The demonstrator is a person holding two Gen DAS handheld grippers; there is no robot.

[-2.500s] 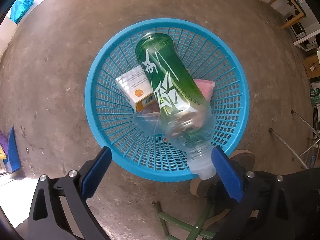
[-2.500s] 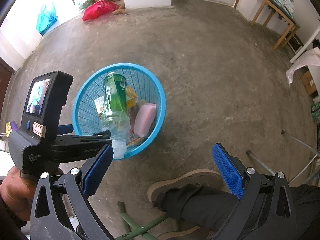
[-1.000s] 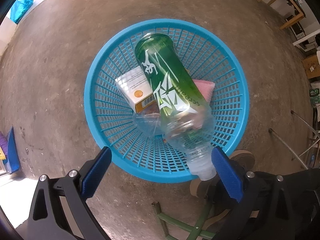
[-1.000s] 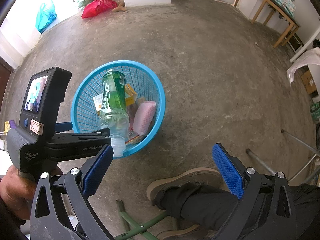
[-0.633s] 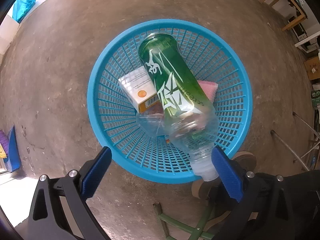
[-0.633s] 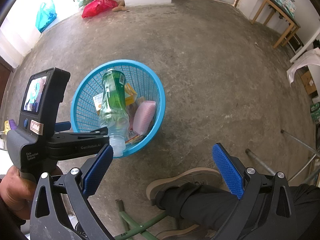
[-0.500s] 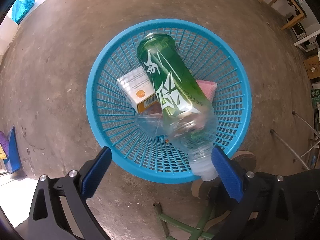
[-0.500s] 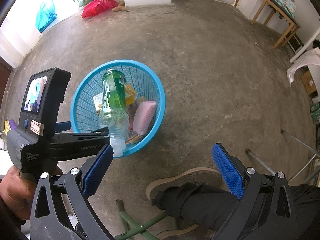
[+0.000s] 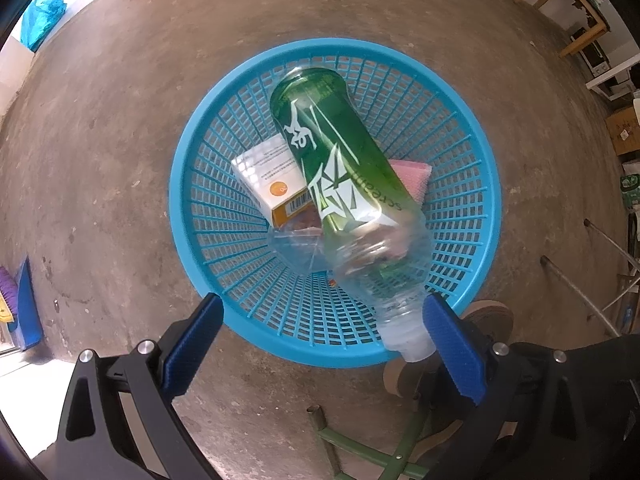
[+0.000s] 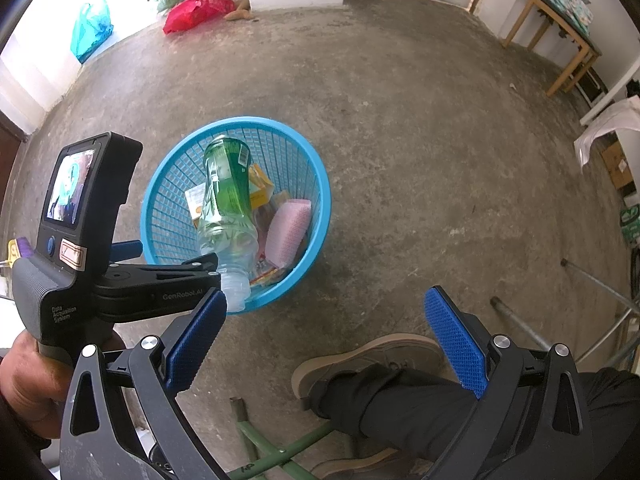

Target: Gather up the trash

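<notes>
A round blue plastic basket (image 9: pixel 460 128) (image 10: pixel 316 176) stands on the concrete floor. A clear bottle with a green label (image 9: pixel 344 184) (image 10: pixel 228 200) leans in it, base down, its white neck over the near rim beside my left gripper's right finger. Under it lie an orange and white box (image 9: pixel 272 180), a pink sponge (image 9: pixel 412 172) (image 10: pixel 288 228) and wrappers. My left gripper (image 9: pixel 320 344) is open just above the near rim, holding nothing. My right gripper (image 10: pixel 324 340) is open and empty, higher and nearer.
The person's shoe and dark trouser leg (image 10: pixel 384 376) are near the basket. A green metal stool frame (image 9: pixel 360 452) stands below. Metal poles (image 10: pixel 592 280) lie at right. A wooden table (image 10: pixel 560 12), red bag (image 10: pixel 196 10) and blue bag (image 10: pixel 90 28) are far off.
The bottle and basket shift slightly in the left wrist view as the left gripper wobbles. Both grippers stay open and nearly still.
</notes>
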